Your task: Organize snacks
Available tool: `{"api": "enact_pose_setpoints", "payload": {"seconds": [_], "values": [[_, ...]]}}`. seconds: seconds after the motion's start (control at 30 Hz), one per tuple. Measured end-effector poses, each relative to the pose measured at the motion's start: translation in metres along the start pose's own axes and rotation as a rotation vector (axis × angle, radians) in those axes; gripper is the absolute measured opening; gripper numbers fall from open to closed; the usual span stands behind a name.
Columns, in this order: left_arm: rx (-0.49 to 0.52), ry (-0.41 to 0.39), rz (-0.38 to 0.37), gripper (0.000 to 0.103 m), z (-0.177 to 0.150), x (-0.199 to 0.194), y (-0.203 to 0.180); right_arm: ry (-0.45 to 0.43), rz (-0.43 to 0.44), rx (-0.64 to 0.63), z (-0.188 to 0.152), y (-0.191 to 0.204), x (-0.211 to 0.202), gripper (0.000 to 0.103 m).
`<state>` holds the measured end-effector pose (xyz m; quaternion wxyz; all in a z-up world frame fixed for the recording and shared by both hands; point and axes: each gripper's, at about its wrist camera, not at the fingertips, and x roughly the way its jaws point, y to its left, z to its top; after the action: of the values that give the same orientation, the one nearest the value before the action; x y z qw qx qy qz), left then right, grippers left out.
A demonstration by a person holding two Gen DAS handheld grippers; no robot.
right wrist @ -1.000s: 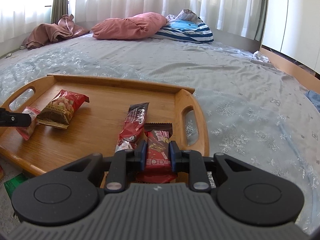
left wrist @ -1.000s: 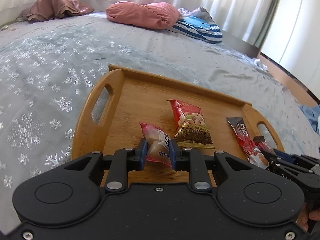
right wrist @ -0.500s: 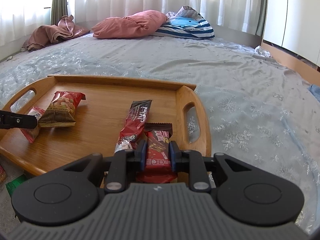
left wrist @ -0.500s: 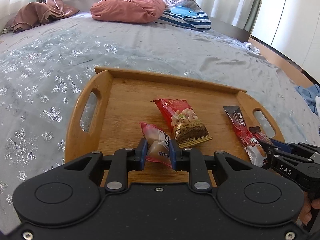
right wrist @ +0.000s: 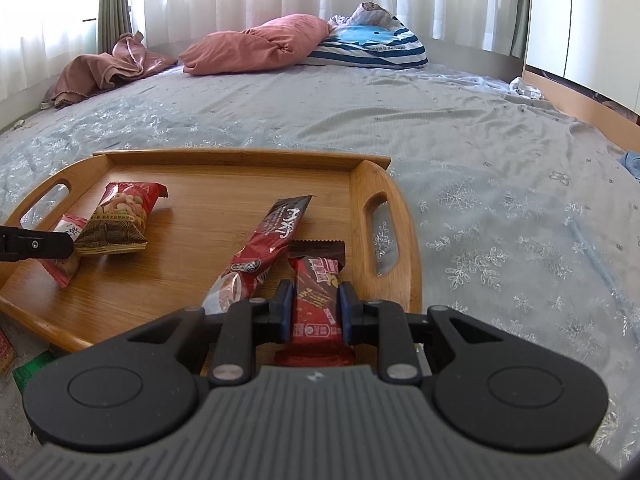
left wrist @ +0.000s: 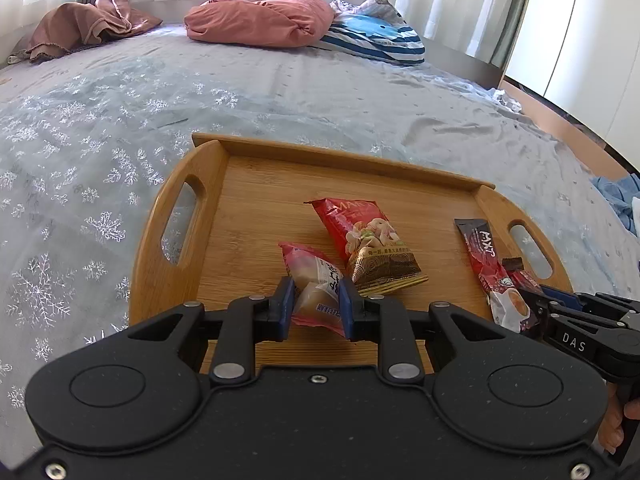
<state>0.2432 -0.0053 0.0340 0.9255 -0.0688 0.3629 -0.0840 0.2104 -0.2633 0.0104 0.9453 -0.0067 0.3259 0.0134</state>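
Observation:
A wooden tray (left wrist: 256,184) (right wrist: 224,216) lies on the bed. My left gripper (left wrist: 316,300) is shut on a pink pastry packet (left wrist: 314,276) at the tray's near edge; the packet also shows in the right wrist view (right wrist: 68,236). Beside it lies a red nut bag (left wrist: 368,244) (right wrist: 120,216). A long red coffee stick (left wrist: 488,264) (right wrist: 264,248) lies toward the right handle. My right gripper (right wrist: 316,312) is shut on a red chocolate wafer bar (right wrist: 316,292) at the tray's near right edge; it also shows in the left wrist view (left wrist: 540,300).
The bed has a grey snowflake cover (right wrist: 500,200). A pink pillow (left wrist: 260,20), a striped blue pillow (left wrist: 376,36) and a brown cloth (left wrist: 88,24) lie at the far end. A green packet (right wrist: 28,372) lies below the tray's near left corner.
Both grippers keep their hold on their packets. The left wrist view has swung and pulled back slightly, the tray now sitting more to the right. The right view has barely shifted.

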Motion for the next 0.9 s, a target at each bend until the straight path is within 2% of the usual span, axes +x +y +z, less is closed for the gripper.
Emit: {"api": "enact_pose_setpoints", "payload": {"seconds": [0.53, 0.6, 0.67, 0.83, 0.9], "values": [[0.013, -0.007, 0.002, 0.025, 0.0, -0.001, -0.001, -0.003, -0.002, 0.018, -0.002, -0.002, -0.002, 0.03], [0.02, -0.013, -0.003, 0.032, -0.001, -0.003, -0.002, -0.004, -0.003, 0.021, -0.002, -0.002, -0.004, 0.03], [0.031, -0.024, -0.008, 0.037, -0.003, -0.007, -0.005, -0.005, 0.001, 0.024, -0.002, -0.002, -0.007, 0.048], [0.049, -0.044, -0.022, 0.051, -0.006, -0.018, -0.01, -0.01, 0.016, 0.039, -0.003, -0.005, -0.016, 0.054], [0.056, -0.051, -0.023, 0.06, -0.008, -0.024, -0.011, -0.017, 0.02, 0.045, -0.004, -0.006, -0.021, 0.057]]}}
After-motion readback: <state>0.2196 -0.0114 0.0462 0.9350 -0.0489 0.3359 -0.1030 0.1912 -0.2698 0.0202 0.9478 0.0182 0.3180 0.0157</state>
